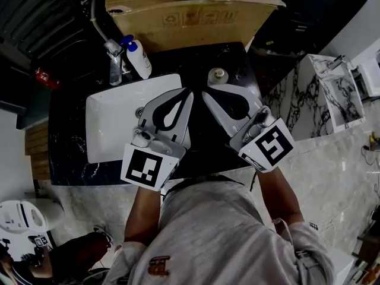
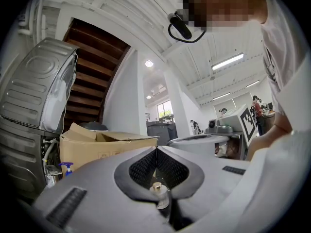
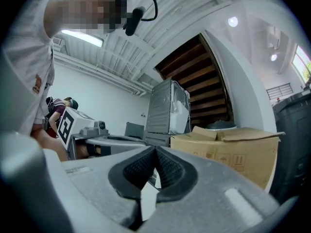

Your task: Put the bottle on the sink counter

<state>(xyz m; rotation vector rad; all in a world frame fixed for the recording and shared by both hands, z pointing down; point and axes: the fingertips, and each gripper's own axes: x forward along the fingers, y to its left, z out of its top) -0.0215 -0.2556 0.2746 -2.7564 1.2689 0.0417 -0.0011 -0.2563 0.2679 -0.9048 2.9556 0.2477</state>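
Bottle [image 1: 138,57] stands just beside faucet [image 1: 115,64] at sink [image 1: 107,123] rim. Left gripper [image 1: 189,94] and right gripper [image 1: 205,95] both pressed together, empty.

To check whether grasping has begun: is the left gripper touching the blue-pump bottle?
Apart. In the head view, sink rim and dark counter show between the left gripper and the bottle by the faucet.

Left gripper [image 1: 187,95] and right gripper [image 1: 206,96] side by side — jaws together, tips angled inward
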